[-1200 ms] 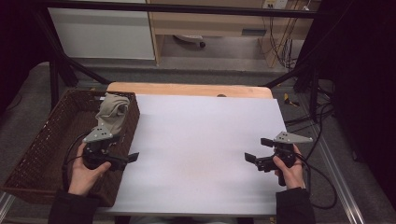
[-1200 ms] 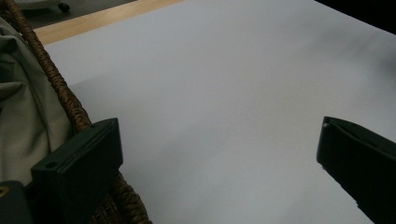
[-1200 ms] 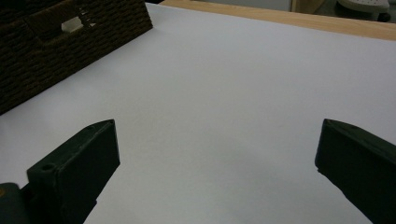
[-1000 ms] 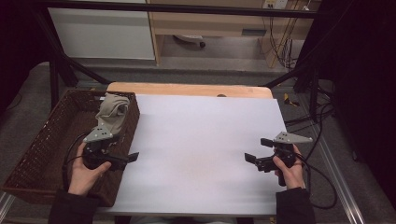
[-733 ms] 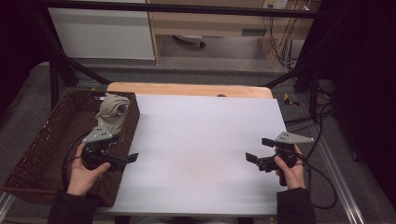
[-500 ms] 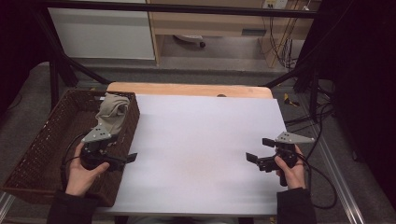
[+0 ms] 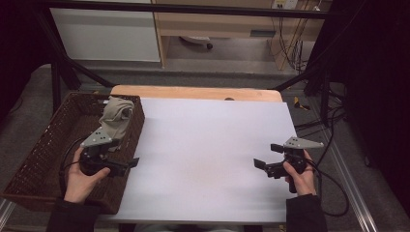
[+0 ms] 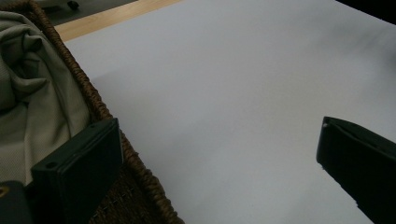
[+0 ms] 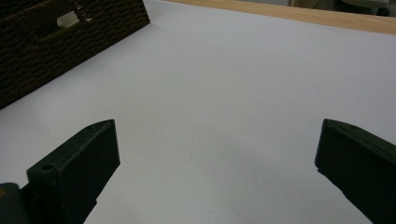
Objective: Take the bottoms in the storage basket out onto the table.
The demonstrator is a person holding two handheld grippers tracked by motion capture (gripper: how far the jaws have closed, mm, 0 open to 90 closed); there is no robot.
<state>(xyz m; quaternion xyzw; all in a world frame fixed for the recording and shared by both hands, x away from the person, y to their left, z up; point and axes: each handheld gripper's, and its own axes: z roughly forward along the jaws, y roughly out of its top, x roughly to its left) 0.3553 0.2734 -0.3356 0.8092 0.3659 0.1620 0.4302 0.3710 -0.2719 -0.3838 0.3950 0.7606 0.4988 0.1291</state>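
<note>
Far left of the high view sits the dark wicker basket point(image 7: 43, 159), and draped over its upper right corner is a crumpled beige cloth point(image 7: 116, 121), its long axis running down the frame along the basket's right wall. Just below it hovers the left hand-held gripper point(image 7: 126, 164), jaws spread wide, gripping nothing, aimed rightward over the basket's rim toward the white sheet point(image 7: 208, 145) covering the bench. So the cloth lies up and slightly left of those jaws, behind their aim. In the left gripper view the beige cloth point(image 8: 32, 93) fills the upper left, with the woven rim point(image 8: 107, 116) running between it and the sheet. My read: this hand is clearly the nearer one, and it must swing back toward the cloth, with the rim as the one obstacle. Moving right, the sheet is bare. Lower right, the right hand-held gripper point(image 7: 268, 157) rests wide open too, well apart from the cloth, facing left across the sheet toward the basket point(image 9: 56, 42).
</note>
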